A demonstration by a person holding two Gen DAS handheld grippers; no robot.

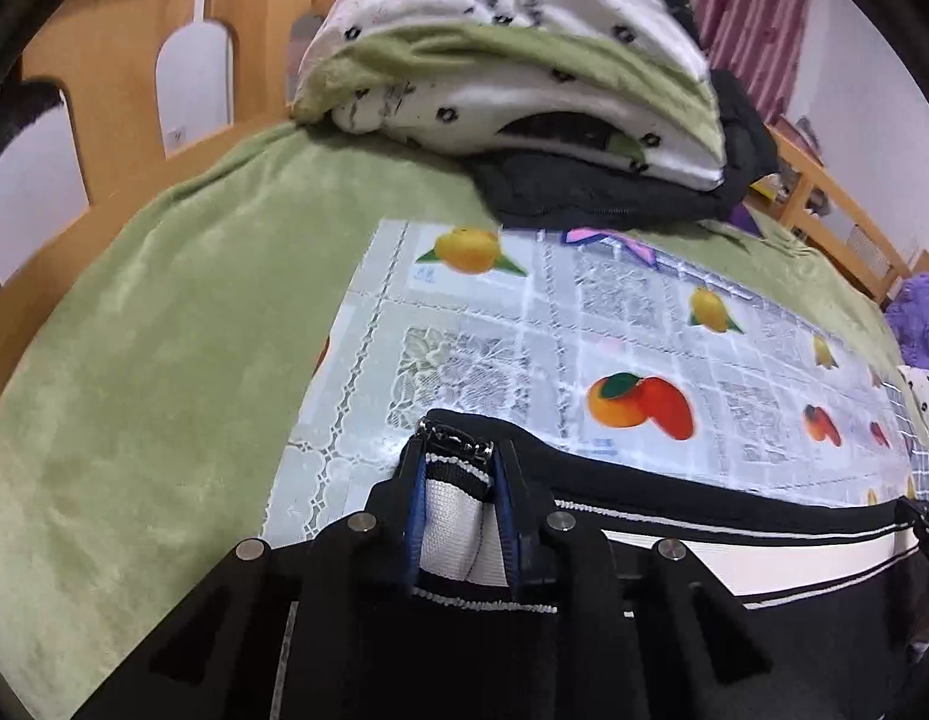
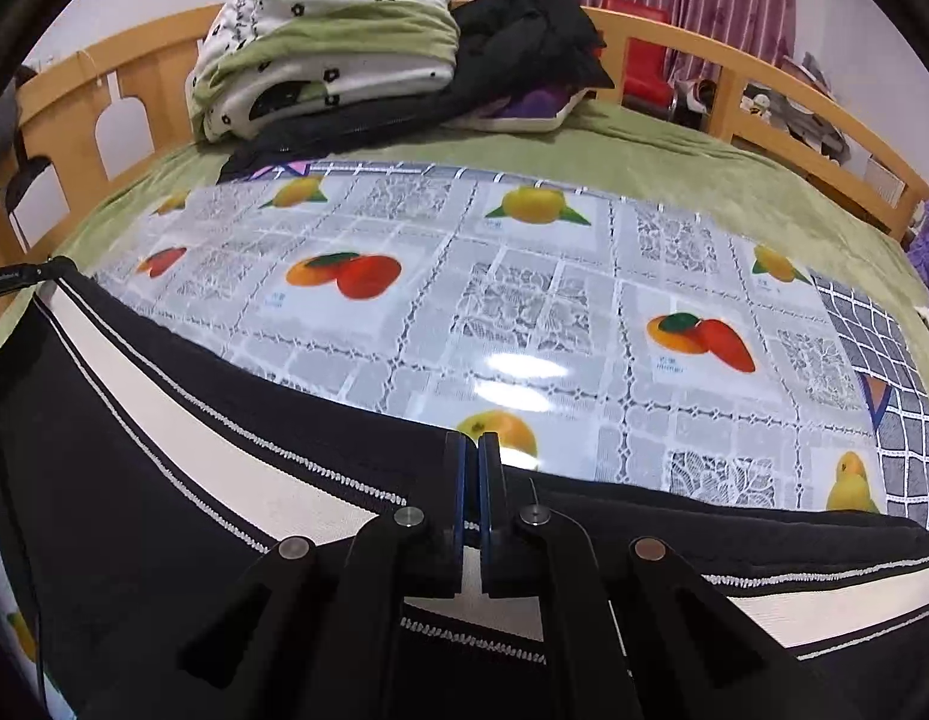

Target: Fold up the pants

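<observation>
Black pants with a white side stripe (image 2: 182,450) lie along the near edge of the fruit-print plastic cloth (image 2: 524,300) — left gripper (image 1: 458,468) and right gripper (image 2: 477,480) each pinch that edge. Both should lift level together, keeping the fabric taut.

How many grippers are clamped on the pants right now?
2. The left gripper pinches a bunched end of the black pants, white stripe between its pads. The right gripper is shut on the pants' upper edge, farther along over the fruit-print mat.
</observation>
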